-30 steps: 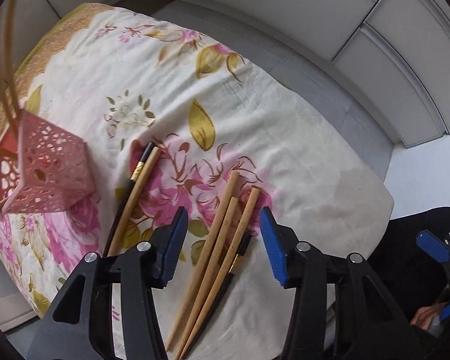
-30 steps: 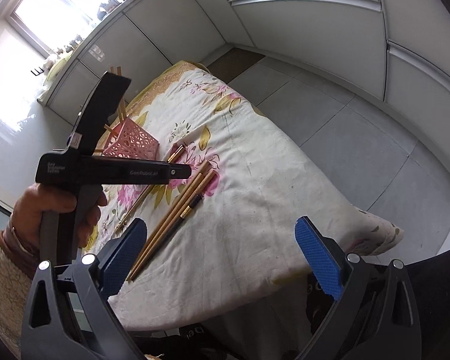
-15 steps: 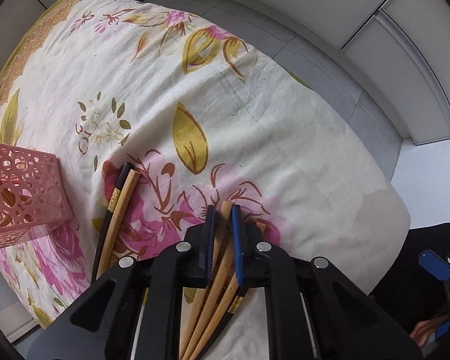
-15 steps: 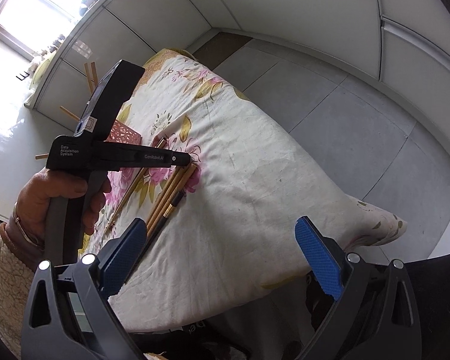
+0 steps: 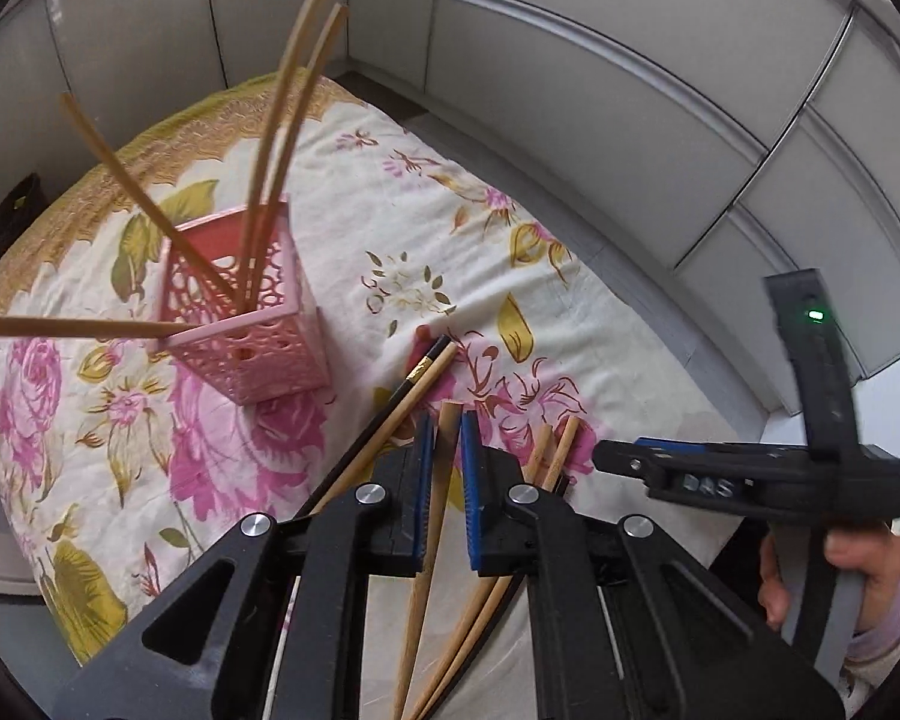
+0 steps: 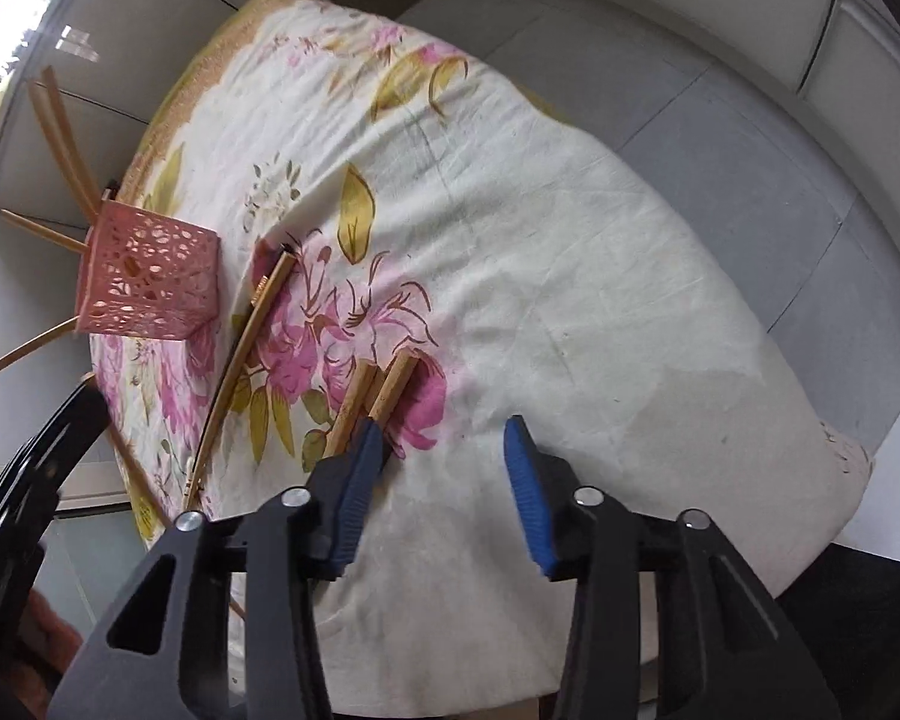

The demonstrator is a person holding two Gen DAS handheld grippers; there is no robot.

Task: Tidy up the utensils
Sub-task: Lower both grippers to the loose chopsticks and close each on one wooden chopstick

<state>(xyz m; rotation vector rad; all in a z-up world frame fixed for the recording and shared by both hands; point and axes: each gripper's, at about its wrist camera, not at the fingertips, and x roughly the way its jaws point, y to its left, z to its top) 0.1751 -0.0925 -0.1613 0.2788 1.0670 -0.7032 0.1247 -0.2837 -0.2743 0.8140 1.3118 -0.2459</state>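
A floral tablecloth (image 5: 354, 276) in cream, with pink roses and olive leaves, covers the table and hangs over its right edge; a gold patterned border (image 6: 168, 120) runs along its far edge. Grey floor tiles (image 6: 720, 180) lie beyond, below pale wall panels (image 5: 600, 90). A dark object (image 5: 6, 222), too dim to identify, sits off the far left corner.

Wooden chopstick (image 5: 444, 462) clamped slanting; others (image 6: 378, 387) lie near pink holder (image 5: 243, 324).

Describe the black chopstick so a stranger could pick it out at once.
Start at the pink basket standing on the floral cloth. Just right of it, two chopsticks lie side by side on the cloth; the black chopstick is the one nearer the basket. It is the only dark one with a gold band near its end, while its neighbour is plain wood.
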